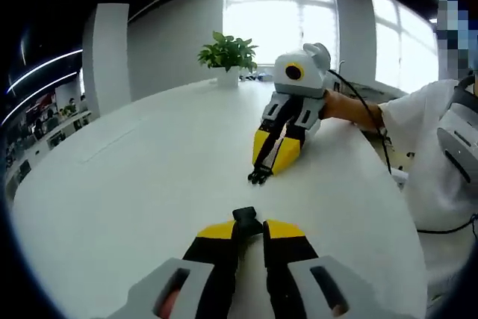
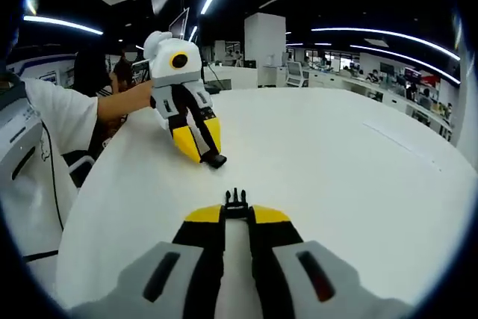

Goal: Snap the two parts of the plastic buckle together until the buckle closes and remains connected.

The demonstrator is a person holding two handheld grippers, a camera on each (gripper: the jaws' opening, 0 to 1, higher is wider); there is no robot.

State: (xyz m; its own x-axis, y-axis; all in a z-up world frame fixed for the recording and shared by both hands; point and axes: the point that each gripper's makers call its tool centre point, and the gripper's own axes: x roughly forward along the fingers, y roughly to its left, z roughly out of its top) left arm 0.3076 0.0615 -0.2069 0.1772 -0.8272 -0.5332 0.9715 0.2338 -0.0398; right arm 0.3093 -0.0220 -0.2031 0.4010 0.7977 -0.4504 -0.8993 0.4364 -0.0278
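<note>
My left gripper [image 1: 249, 228] is shut on a black buckle socket [image 1: 246, 217] that sticks out past its yellow tips, low over the white table [image 1: 149, 177]. Across from it, my right gripper [image 1: 261, 172] is shut on the black pronged buckle part [image 1: 258, 177], tips down near the tabletop. In the right gripper view the pronged part [image 2: 235, 200] shows between my right gripper [image 2: 237, 212] jaws, and the left gripper [image 2: 210, 155] holds the socket [image 2: 215, 160] farther off. The two parts are apart, facing each other across a gap.
A potted green plant [image 1: 228, 56] stands at the table's far end by bright windows. A person in a white shirt [image 1: 429, 155] sits at the table's edge. Office desks and a pillar [image 2: 265, 39] lie beyond the table.
</note>
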